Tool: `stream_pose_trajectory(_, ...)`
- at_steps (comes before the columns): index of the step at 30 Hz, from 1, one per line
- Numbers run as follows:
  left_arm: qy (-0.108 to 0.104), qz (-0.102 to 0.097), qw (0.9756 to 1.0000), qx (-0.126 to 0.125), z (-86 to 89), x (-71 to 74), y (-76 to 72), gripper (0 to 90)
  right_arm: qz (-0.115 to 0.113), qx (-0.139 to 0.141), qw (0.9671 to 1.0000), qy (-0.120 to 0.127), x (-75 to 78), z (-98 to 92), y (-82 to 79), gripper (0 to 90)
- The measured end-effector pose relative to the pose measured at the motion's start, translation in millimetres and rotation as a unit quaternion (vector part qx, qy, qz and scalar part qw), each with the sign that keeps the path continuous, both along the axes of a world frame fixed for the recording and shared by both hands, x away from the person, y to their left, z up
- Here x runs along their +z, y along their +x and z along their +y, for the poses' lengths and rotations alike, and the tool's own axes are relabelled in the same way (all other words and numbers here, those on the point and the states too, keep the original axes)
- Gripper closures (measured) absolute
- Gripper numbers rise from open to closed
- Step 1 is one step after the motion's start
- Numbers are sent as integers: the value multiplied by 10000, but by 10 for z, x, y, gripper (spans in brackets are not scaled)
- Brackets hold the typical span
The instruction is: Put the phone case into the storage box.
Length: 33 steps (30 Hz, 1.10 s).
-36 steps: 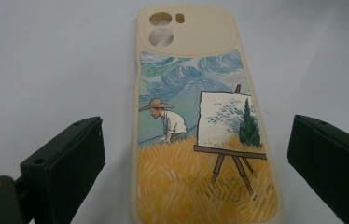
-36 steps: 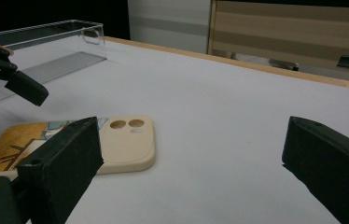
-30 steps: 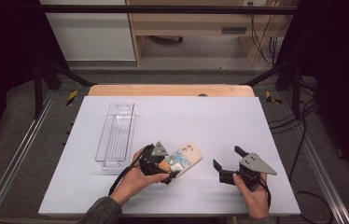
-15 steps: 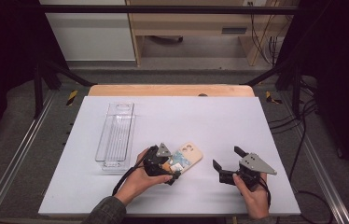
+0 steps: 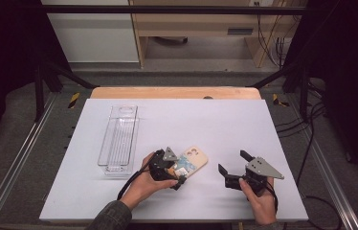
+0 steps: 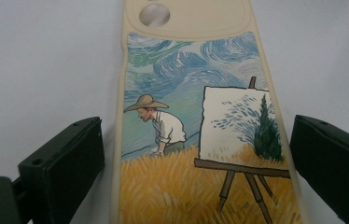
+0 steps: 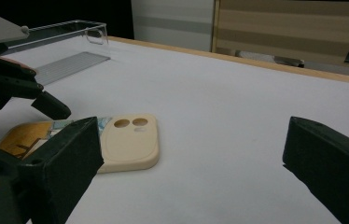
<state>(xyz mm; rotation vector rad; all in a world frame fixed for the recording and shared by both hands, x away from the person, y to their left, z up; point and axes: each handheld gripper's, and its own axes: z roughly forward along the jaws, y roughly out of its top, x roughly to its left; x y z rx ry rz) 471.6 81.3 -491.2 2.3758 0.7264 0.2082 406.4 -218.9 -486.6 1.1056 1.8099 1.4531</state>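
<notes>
My left gripper (image 6: 196, 154) open, jaws straddling phone case (image 6: 200, 140); case long axis runs straight ahead. Right gripper (image 5: 237, 173) open, well apart.

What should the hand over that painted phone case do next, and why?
Probably close the left gripper on the case. Its jaws stand open on either side of the case's long edges, not touching, and the case lies flat on the table. The right gripper waits open, apart.

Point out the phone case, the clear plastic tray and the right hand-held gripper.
phone case (image 6: 196, 154), left gripper view, on its painted back.
clear plastic tray (image 5: 118, 139), high view, on its ribbed floor.
right hand-held gripper (image 5: 233, 164), high view, midway between its open fingertips.
</notes>
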Motion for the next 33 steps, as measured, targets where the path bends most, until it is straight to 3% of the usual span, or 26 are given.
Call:
stream_pose_trajectory(13,212,-133,9997,-16,-73,-14,-21,28,-4,9,10000,12,4,-1,-2,47)
stream_pose_trajectory(21,200,-164,9997,-20,-71,3,-39,93,-9,7,10000,22,5,-4,-1,48)
stream_pose_trajectory(33,122,-256,9996,39,-61,7,-46,109,-1,-12,10000,50,5,-17,-6,49)
